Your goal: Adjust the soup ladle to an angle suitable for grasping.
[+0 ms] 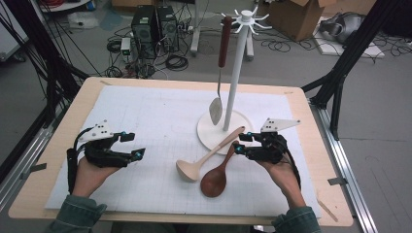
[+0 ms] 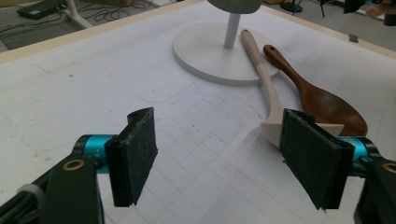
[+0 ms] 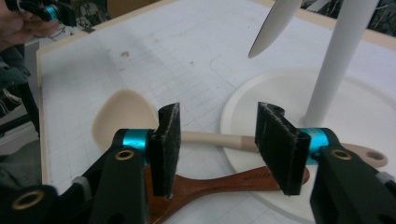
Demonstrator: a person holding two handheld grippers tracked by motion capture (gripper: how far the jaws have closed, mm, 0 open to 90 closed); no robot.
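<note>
A dark brown wooden spoon (image 1: 215,177) and a pale cream spoon (image 1: 206,158) lie on the white mat, their handles resting on the round base (image 1: 210,133) of a white stand (image 1: 236,68). A spatula (image 1: 221,63) with a brown handle hangs from the stand. My right gripper (image 1: 240,142) hovers just over the spoon handles. Its jaws stand open above the brown spoon's handle (image 3: 224,184) and the pads touch nothing. My left gripper (image 1: 136,144) is held at the left of the mat, open, with nothing between its jaws (image 2: 219,158). Both spoons (image 2: 322,102) lie ahead of it.
The mat (image 1: 160,111) covers most of the wooden table (image 1: 311,145). The stand's pole (image 3: 336,60) and the spatula blade (image 3: 273,25) rise close in front of the right gripper. Computers (image 1: 153,29), cables and a cardboard box (image 1: 301,17) sit on the floor beyond.
</note>
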